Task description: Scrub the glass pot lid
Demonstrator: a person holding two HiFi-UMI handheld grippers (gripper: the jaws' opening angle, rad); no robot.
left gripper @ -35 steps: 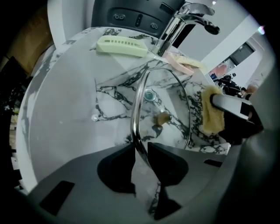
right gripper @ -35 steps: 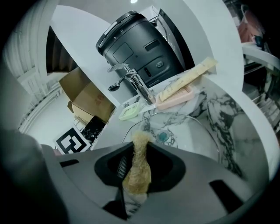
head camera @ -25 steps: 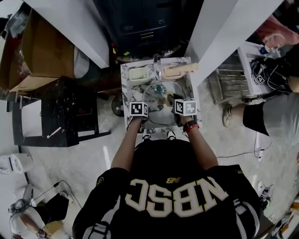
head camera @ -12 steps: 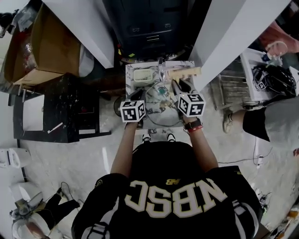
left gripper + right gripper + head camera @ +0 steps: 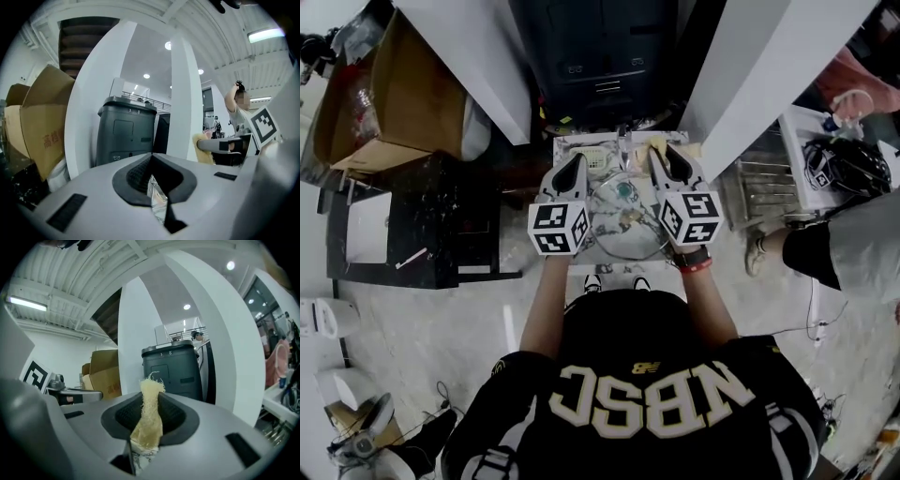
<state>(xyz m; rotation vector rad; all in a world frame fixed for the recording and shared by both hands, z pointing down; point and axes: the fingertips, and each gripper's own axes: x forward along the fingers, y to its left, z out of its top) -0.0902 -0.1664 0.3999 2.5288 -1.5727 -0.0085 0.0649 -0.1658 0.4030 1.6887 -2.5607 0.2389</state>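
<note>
the glass pot lid (image 5: 623,227) lies flat and unheld in the middle of the small marbled surface (image 5: 623,270), with what looks like its teal knob (image 5: 622,190) toward the far edge. a second ago both tools were low over it and pointing down; now they have lifted clear and swung level, and neither touches it. the lid reads as a clear round pane with a thin rim, the marbling showing through. whether suds or grime remain on it is too small to tell. the right gripper (image 5: 151,397) is clamped on a frayed yellowish scrub pad (image 5: 149,420) that stands up out of its jaws, well off the glass. the left gripper (image 5: 151,158) has just been closing, and its jaws now meet with nothing between them. from the head view they hang over the surface's left and right edges, the lid between them. i judge the scrubbing broken off, finished or paused: to go on, the pad must come back down and the lid be steadied again. past the far edge stands a dark grey bin (image 5: 125,133) between white pillars, with a cardboard box (image 5: 403,94) off to the left.
</note>
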